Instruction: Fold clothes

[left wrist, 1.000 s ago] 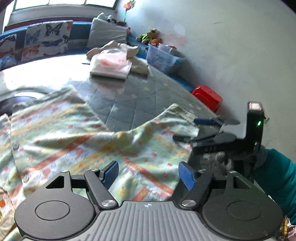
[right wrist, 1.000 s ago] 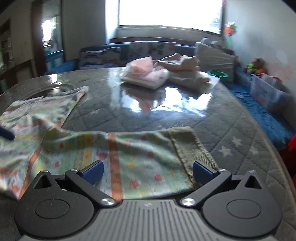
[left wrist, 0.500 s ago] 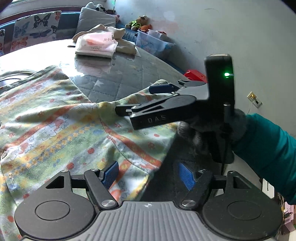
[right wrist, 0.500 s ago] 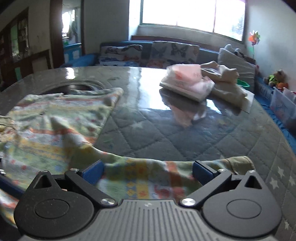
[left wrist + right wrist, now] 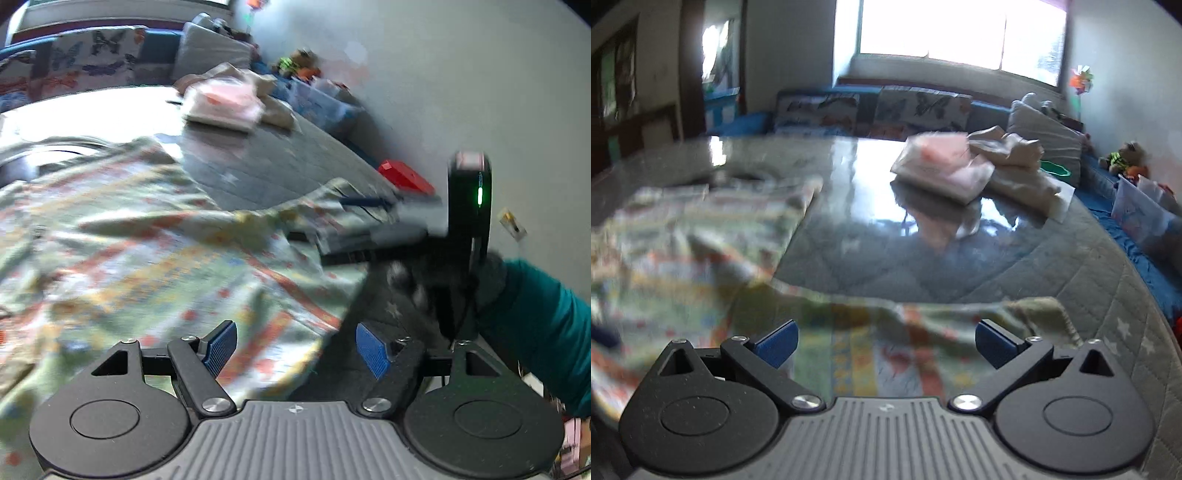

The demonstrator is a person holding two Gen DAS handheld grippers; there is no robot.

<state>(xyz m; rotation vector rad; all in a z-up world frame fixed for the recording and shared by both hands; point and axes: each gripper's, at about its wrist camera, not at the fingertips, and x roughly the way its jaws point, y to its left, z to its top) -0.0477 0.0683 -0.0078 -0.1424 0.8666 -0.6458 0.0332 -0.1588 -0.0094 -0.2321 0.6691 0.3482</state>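
My left gripper (image 5: pixel 295 349) has its blue pads wide apart with nothing between them, hanging over the near right edge of the garment (image 5: pixel 140 266). That garment, pale green with orange and yellow bands, lies spread over the left and near part of the quilted grey table (image 5: pixel 273 166), rumpled, with one sleeve reaching toward the right. In the left wrist view I see my right gripper (image 5: pixel 328 221) over that sleeve's end, pointing left, held by a gloved hand (image 5: pixel 443 284) with a teal sleeve (image 5: pixel 543 325) behind it; the picture is blurred there, so I cannot tell from it whether the fingers touch the cloth. From the right wrist view, the right gripper (image 5: pixel 886 341) has its pads well apart, and the sleeve (image 5: pixel 905 339) lies on the table beneath and just beyond them, not pinched; its ribbed cuff (image 5: pixel 1045 314) sits off to the right. Far across the table are a folded pink pile (image 5: pixel 942 166) and a beige cloth (image 5: pixel 1015 166) just to its right, touching it. Beyond the table runs a blue sofa with butterfly cushions (image 5: pixel 875 110), and a red box (image 5: pixel 404 177) sits by the right wall.
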